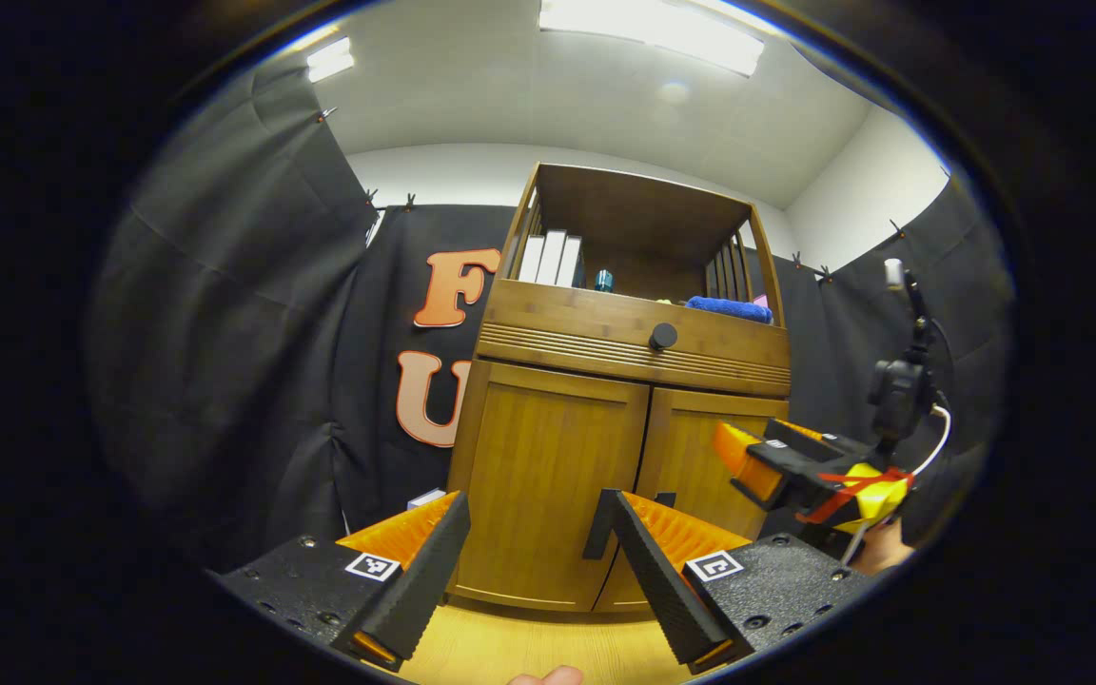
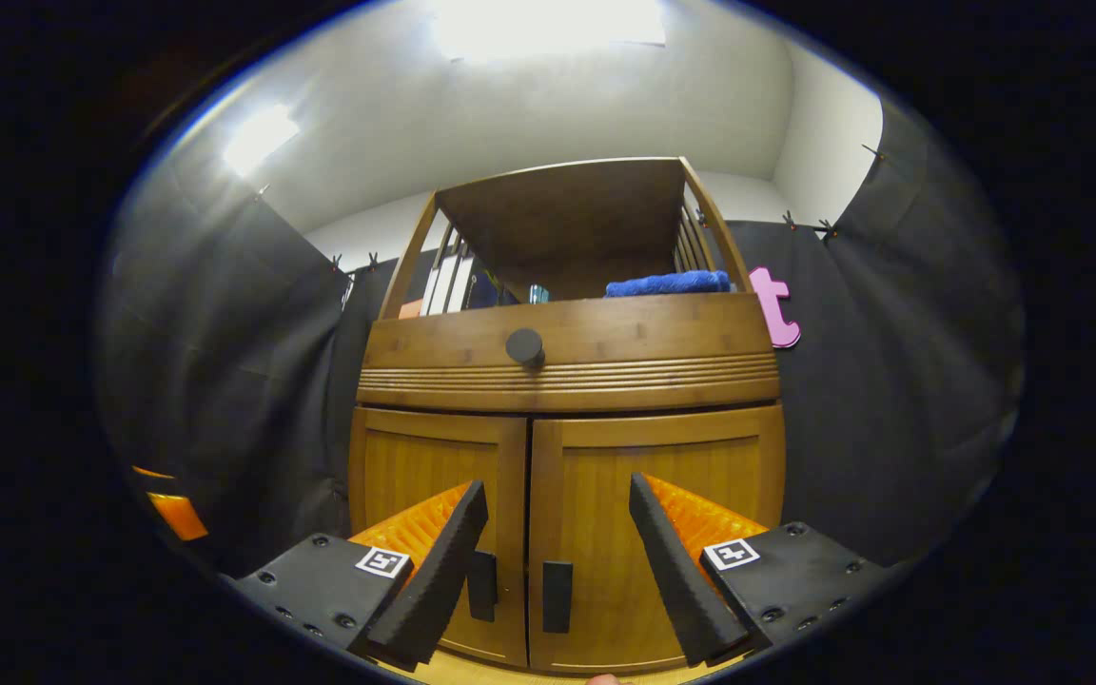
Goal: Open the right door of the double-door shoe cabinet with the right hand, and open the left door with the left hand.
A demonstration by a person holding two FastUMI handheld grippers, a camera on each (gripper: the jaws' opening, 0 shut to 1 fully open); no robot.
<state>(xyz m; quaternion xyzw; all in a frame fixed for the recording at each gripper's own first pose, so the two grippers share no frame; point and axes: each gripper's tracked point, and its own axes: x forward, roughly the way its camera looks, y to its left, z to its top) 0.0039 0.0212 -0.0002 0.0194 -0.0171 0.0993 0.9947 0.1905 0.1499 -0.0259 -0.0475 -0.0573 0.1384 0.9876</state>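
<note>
Both doors of the wooden shoe cabinet (image 2: 567, 419) are shut as I hold a claw in each hand in front of it.

In the left gripper view, my left claw (image 1: 529, 542) hangs open low before the cabinet's left door (image 1: 548, 485), its two fingers spread wide with nothing between them and not touching the wood. The seam between the doors runs just behind the right finger, where a dark handle (image 1: 597, 526) peeks out. Farther right, my right claw (image 1: 767, 466) hovers in front of the right door (image 1: 710, 457), and part of my hand (image 1: 881, 547) holding it shows at the edge. The floor (image 1: 510, 647) under the cabinet is pale wood.

In the right gripper view, my right claw (image 2: 557, 561) is likewise open, fingers apart and gripping nothing. Between them, left to right, sit the left door's handle (image 2: 482, 585) and the right door's handle (image 2: 557, 596), two dark vertical bars flanking the centre seam, low on the doors. The claw faces them without contact that I can make out.

Above the doors runs a drawer front (image 2: 567, 357) with a round dark knob (image 2: 525, 346). On the open shelf above it stand pale books (image 2: 443, 283) at left, a small teal object (image 2: 538, 293) near the middle, and a folded blue cloth (image 2: 667, 283) at right.
</note>
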